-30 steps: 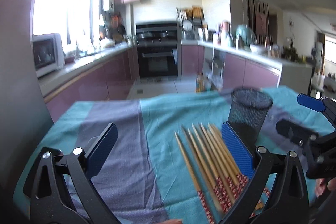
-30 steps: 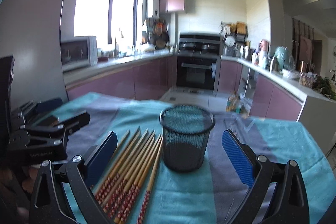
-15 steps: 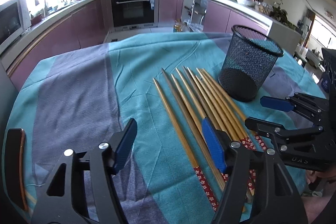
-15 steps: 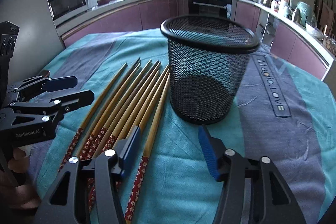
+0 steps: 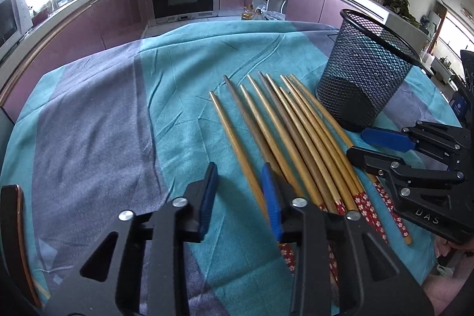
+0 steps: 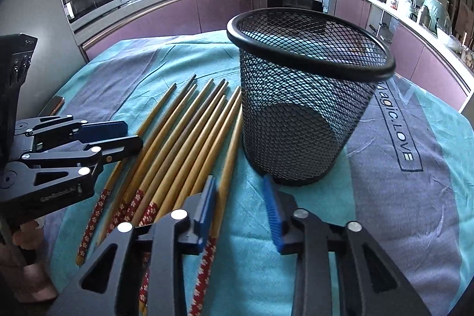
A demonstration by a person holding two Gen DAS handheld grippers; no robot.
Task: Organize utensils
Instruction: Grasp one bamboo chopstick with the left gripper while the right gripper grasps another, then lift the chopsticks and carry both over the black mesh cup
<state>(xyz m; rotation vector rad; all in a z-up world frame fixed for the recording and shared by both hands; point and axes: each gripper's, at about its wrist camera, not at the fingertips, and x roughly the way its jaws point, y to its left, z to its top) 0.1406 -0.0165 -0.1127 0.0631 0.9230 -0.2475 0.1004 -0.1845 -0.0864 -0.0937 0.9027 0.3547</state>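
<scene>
1. Reading what we can first: the grey band of the cloth (image 5: 103,123) carries the words "Magic. LOVE" at the right of the right wrist view. The black body of the right tongs (image 6: 241,206) shows the raised letters "DAS" at the lower right of the left wrist view. A small line of print on the left tongs (image 5: 239,194) is too blurred for us to read.
2. We see a row of wooden chopsticks (image 5: 296,138), long, round and tapering. They lie side by side on the teal part of the cloth. Their thick ends are wrapped in red with small white flowers and point toward the bottom of both views.
3. Just beside the row stands a black wire-mesh cup (image 6: 302,108), upright, round, wider at its rolled rim than at its base. Nothing lies inside it.
4. The cloth is soft and creased, in teal and grey panels.
5. Both tongs are black plastic with ribbed blue pads and silver rivets, and both point steeply down at the red ends.
6. The left tongs have just been closing and now stand narrow. The chopstick at the left end of the row runs between the pads, with a gap visible, so we do not see it pinched.
7. The right tongs have likewise just been closing to a narrow gap. The chopstick nearest the cup lies close against the left pad, not clamped.
8. The left hand (image 6: 29,271) shows at the lower left of the right wrist view, wrapped around its handle.
</scene>
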